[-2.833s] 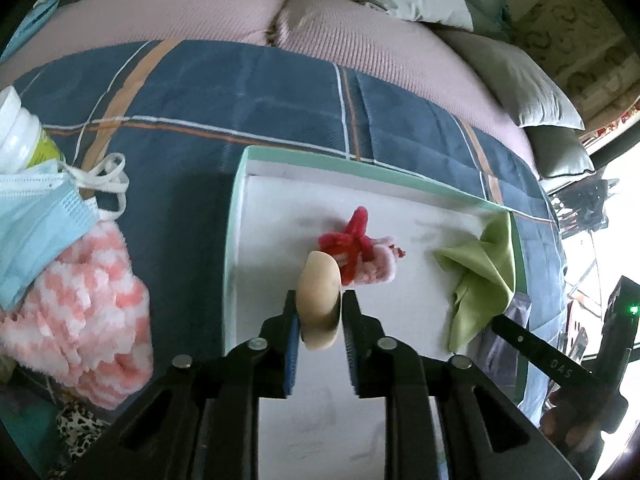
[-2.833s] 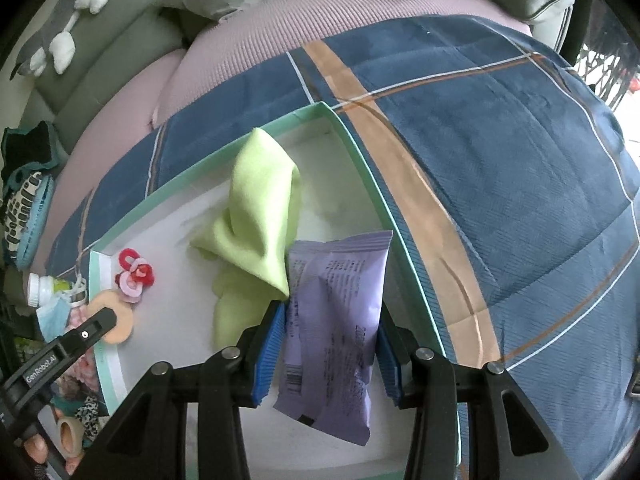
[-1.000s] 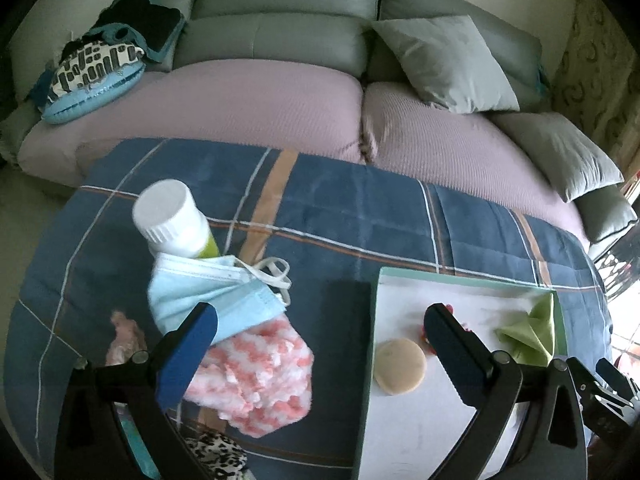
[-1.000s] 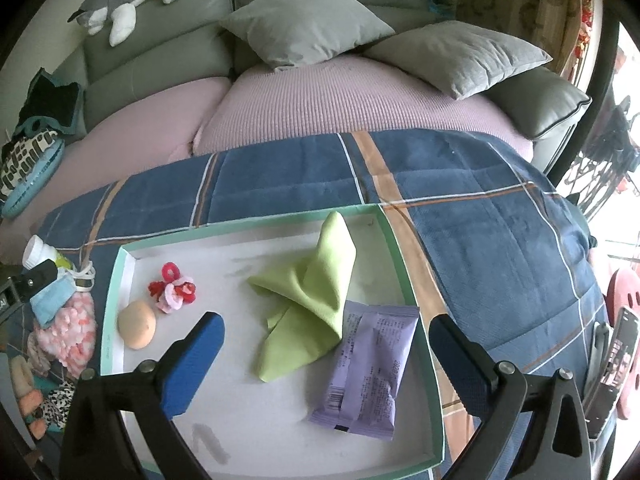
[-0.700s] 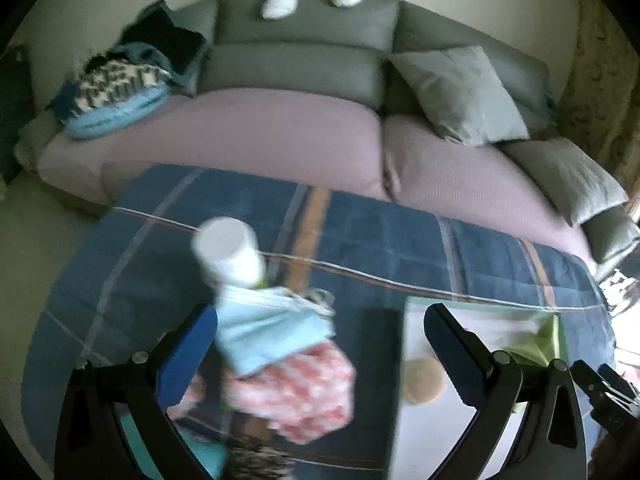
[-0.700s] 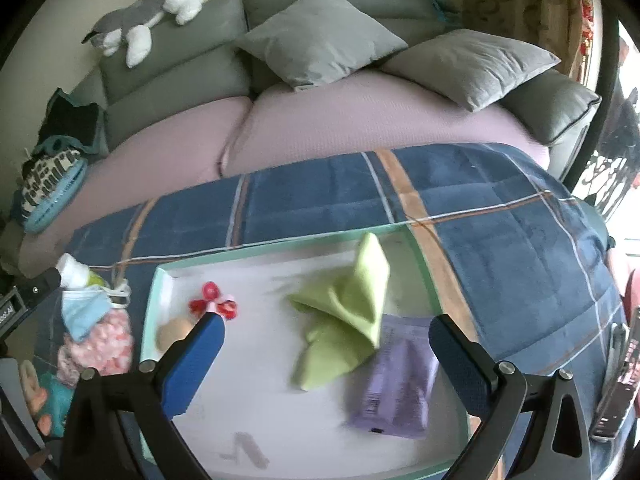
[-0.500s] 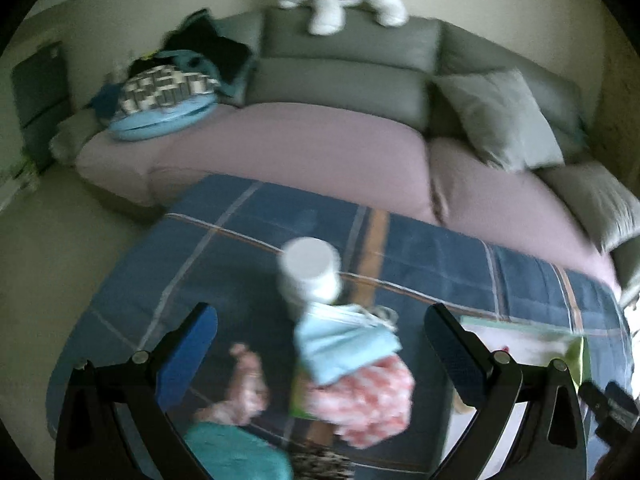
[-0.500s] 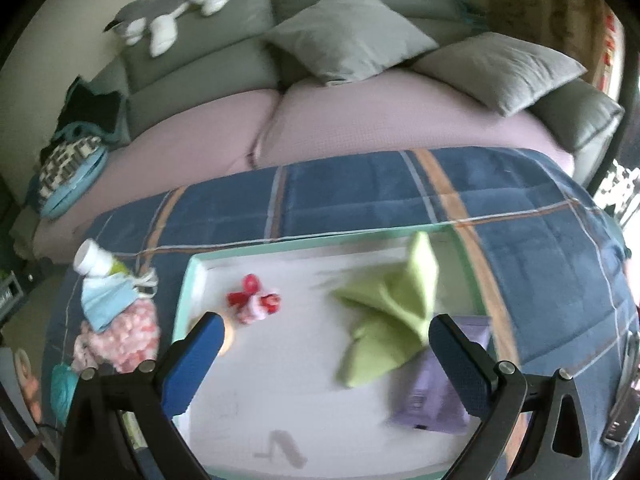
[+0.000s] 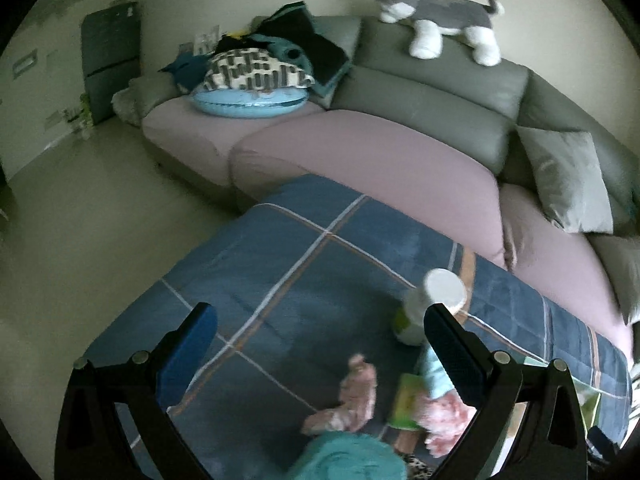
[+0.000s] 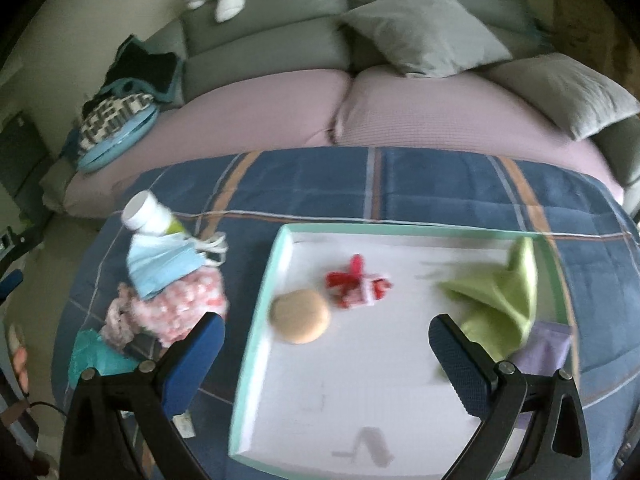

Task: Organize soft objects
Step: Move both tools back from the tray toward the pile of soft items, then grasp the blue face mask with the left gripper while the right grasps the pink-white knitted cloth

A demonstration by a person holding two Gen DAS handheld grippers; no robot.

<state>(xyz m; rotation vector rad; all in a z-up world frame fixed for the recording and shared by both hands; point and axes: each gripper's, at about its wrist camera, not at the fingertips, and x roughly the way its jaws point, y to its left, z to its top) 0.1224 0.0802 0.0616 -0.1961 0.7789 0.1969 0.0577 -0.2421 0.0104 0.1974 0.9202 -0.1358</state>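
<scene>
A white tray with a mint rim (image 10: 280, 248) lies on the blue plaid blanket (image 10: 304, 180). In it are a beige round sponge (image 10: 300, 316), a red and pink scrunchie (image 10: 356, 284), a green cloth (image 10: 500, 292) and a purple packet (image 10: 540, 348). Left of the tray lie a blue face mask (image 10: 160, 264), a pink-white fluffy piece (image 10: 180, 304), a pink plush bit (image 9: 352, 396) and a teal fluffy item (image 9: 344, 456). My right gripper (image 10: 326, 360) is open and empty above the tray. My left gripper (image 9: 320, 348) is open and empty above the pile.
A white-capped bottle (image 9: 432, 304) leans by the mask; it also shows in the right wrist view (image 10: 148, 214). Behind the blanket is a sofa with lilac seat cushions (image 9: 360, 160), grey pillows (image 10: 420, 28) and a plush husky (image 9: 436, 20). Floor (image 9: 80, 220) lies left.
Both grippers have let go, opened and pulled back; the sponge and the purple packet now lie in the tray. Both views have swung left, the left toward the pile and bottle.
</scene>
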